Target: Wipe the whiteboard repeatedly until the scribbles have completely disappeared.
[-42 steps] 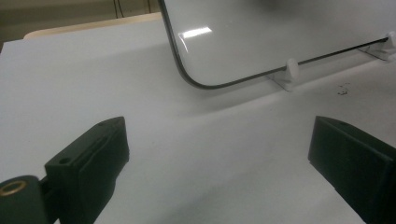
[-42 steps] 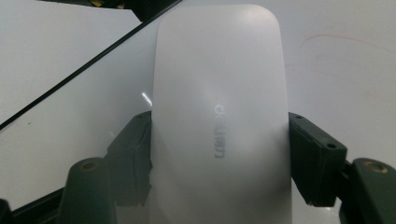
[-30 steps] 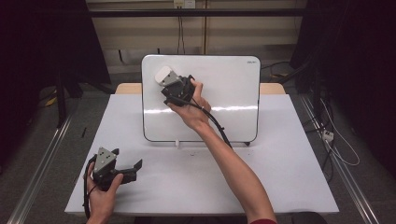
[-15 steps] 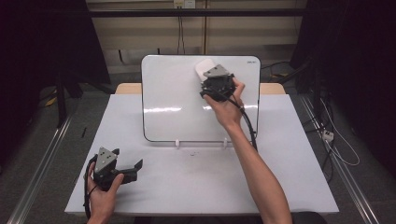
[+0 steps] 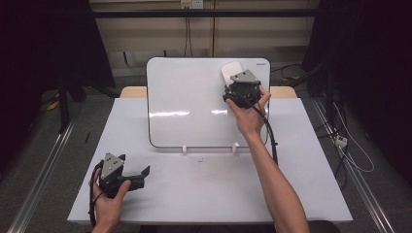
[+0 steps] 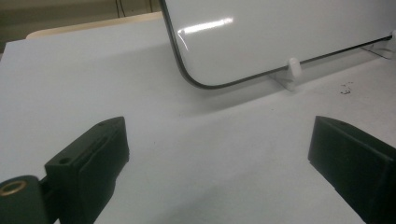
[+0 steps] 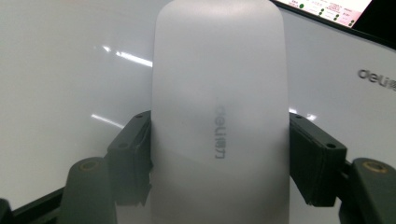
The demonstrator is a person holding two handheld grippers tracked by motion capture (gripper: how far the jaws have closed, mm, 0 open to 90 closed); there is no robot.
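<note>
light: bright on table, dark surround | glare: streaks across whiteboard; focus: close-up views soft

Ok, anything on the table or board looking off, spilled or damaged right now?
Nothing much. The whiteboard stands in its clips, its surface clean. The right gripper holds the white eraser squarely against the board's upper right. The left gripper rests open, low on the table. A few dark specks lie near the board's foot.
</note>
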